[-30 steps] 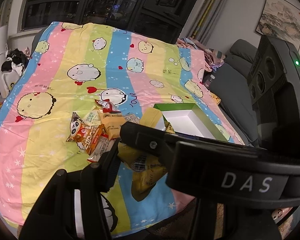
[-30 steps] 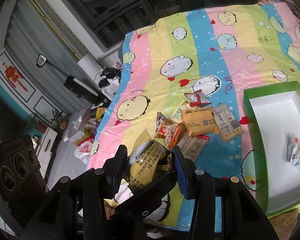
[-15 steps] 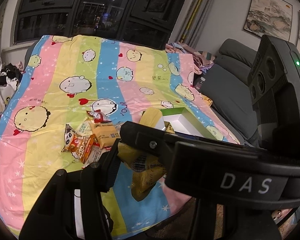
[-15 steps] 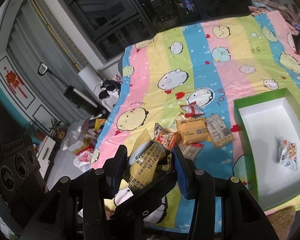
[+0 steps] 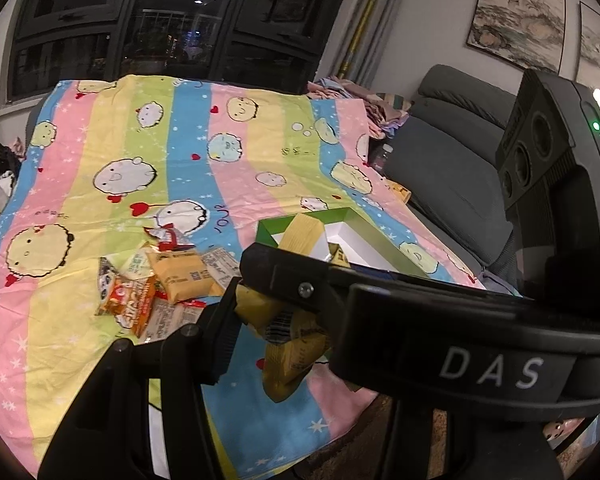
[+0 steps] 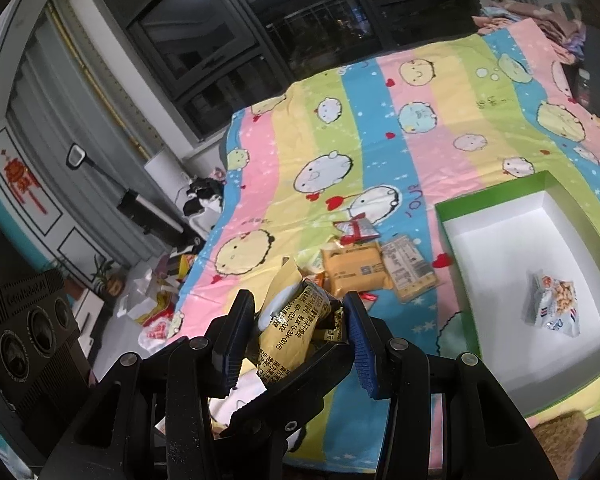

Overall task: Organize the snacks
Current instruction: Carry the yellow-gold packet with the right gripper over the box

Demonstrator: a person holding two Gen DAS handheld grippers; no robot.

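Observation:
A yellow snack packet (image 6: 296, 320) is pinched by both grippers at once, held above the near edge of the striped bedspread. My right gripper (image 6: 300, 320) is shut on it. My left gripper (image 5: 276, 300) is shut on the same packet (image 5: 288, 340), crossing under the right one. A pile of snack packets (image 6: 364, 264) lies mid-bedspread and also shows in the left wrist view (image 5: 160, 280). A green box with a white inside (image 6: 500, 236) lies to the right and holds one white snack bag (image 6: 552, 304).
The colourful cartoon bedspread (image 5: 180, 152) covers the surface. A grey sofa (image 5: 452, 168) stands on the right with clothes at its far end. Bags and clutter (image 6: 152, 308) lie on the floor to the left. Dark windows are behind.
Both grippers have lifted and pulled back with the yellow packet between them; the bedspread, snack pile and box look farther away and lower in both views.

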